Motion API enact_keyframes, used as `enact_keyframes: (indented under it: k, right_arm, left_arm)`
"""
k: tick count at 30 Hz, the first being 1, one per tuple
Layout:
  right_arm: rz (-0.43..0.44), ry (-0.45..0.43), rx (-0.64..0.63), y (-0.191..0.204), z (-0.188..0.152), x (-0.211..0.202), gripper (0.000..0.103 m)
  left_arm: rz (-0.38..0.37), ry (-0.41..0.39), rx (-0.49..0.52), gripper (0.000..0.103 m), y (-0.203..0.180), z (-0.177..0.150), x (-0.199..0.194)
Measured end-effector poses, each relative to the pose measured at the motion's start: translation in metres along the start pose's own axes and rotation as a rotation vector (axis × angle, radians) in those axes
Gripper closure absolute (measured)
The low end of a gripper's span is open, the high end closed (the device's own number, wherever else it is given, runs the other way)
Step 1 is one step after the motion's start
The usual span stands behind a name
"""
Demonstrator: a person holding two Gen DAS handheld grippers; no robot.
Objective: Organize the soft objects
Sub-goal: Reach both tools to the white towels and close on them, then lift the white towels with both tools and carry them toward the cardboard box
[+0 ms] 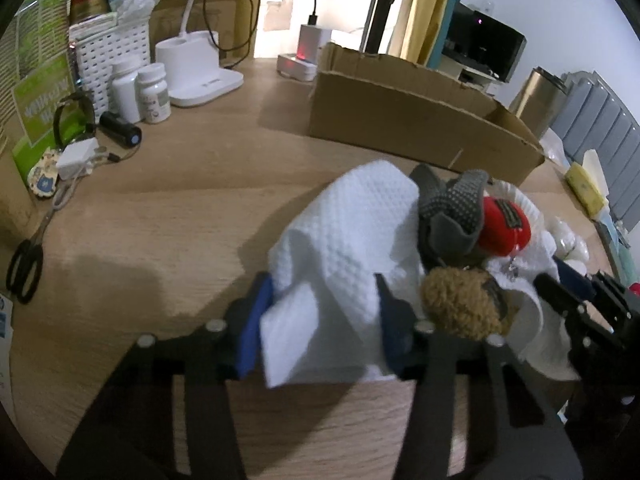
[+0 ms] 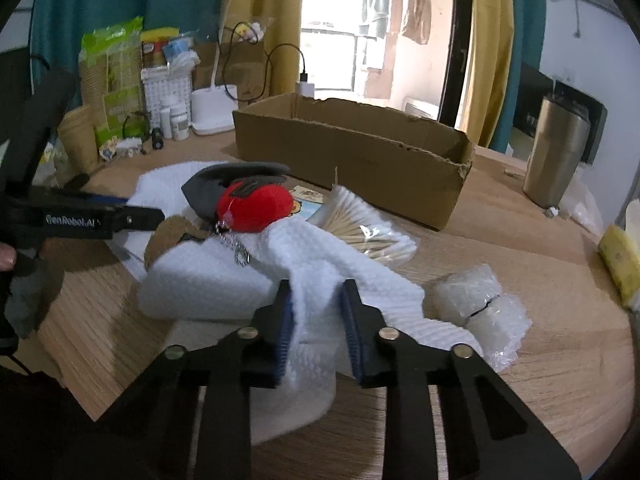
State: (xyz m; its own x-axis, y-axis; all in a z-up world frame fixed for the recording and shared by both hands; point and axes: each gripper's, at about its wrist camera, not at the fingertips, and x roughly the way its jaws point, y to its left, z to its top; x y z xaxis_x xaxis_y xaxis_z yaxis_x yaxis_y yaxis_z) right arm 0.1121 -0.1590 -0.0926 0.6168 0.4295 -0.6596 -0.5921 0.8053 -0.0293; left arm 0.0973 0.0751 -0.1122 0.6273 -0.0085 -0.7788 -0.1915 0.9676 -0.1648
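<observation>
Where the white towel (image 1: 352,240) lies bunched on the table (image 1: 160,216), both grippers clamp it: left gripper (image 1: 320,312) grasps 1 end, right gripper (image 2: 316,320) pinches the other. Piled on the towel: red plush (image 2: 256,204), grey cloth (image 1: 452,204), brown plush (image 1: 460,304). Cardboard box (image 2: 352,152) stands behind.

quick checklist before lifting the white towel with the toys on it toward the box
1. Left gripper shut on the towel: ok.
2. Right gripper shut on the towel's other end: ok.
3. Red plush, grey glove and brown plush resting on the towel: ok, though loose.
4. Cardboard box open on top: ok.
5. Room inside the box: cannot tell.
6. Cotton swabs off the towel: cannot tell.
</observation>
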Motion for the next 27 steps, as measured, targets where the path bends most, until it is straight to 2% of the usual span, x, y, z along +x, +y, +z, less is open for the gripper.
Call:
enact_keyframes:
  k: [3, 11, 13, 21, 27]
  right_arm:
    - [0.052, -0.036, 0.047, -0.008, 0.002, -0.01, 0.085]
    - [0.077, -0.147, 0.103, -0.024, 0.015, -0.042, 0.086]
    - [0.08, -0.17, 0.118, -0.03, 0.017, -0.049, 0.087]
    - [0.046, -0.221, 0.132, -0.048, 0.023, -0.065, 0.087]
    - [0.032, -0.26, 0.12, -0.057, 0.029, -0.07, 0.087]
  left_arm:
    - [-0.005, 0.003, 0.007, 0.07, 0.001, -0.001, -0.001]
    - [-0.048, -0.021, -0.012, 0.082, 0.003, 0.0, -0.011]
    - [-0.064, -0.033, -0.011, 0.089, 0.003, 0.001, -0.015]
    - [-0.151, -0.127, 0.007, 0.091, -0.001, 0.009, -0.04]
    - [-0.181, -0.184, 0.012, 0.091, -0.001, 0.022, -0.057]
